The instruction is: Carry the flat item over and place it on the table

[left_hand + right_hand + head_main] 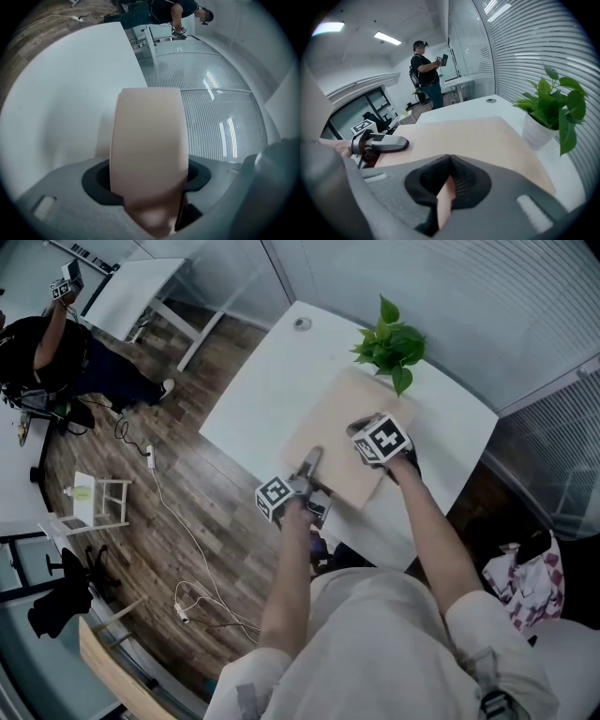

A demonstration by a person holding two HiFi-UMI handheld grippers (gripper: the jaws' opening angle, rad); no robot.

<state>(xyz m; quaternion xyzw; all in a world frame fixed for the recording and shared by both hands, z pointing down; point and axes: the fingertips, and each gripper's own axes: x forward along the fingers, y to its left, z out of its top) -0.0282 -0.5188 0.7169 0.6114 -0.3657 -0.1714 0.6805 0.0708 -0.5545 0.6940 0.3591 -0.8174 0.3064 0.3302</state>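
Evidently we were at the placing step. The white desk [253, 381] lay under us, and the flat board [342, 432] hung low over its right half, reaching from near the front edge toward the far right corner. We could not tell whether its underside was touching the desk top or was just above it. We judged the carrying done and the setting down nearly so. The next move called for lowering the board level, so that no corner caught first, and then for letting go on both sides and drawing back without dragging it.

The board lay flat, broad face up. Its long axis seemed to run from the front edge of the desk toward the far edge, its far end pointing at the back right corner. There the potted plant [389, 343] stood just beside the board's far right corner, so we saw little room to push forward.

The left tool [311, 463] was clamped on the board's near left edge, its jaws closed against both faces. The right tool [361, 430] was closed on the near right edge likewise.
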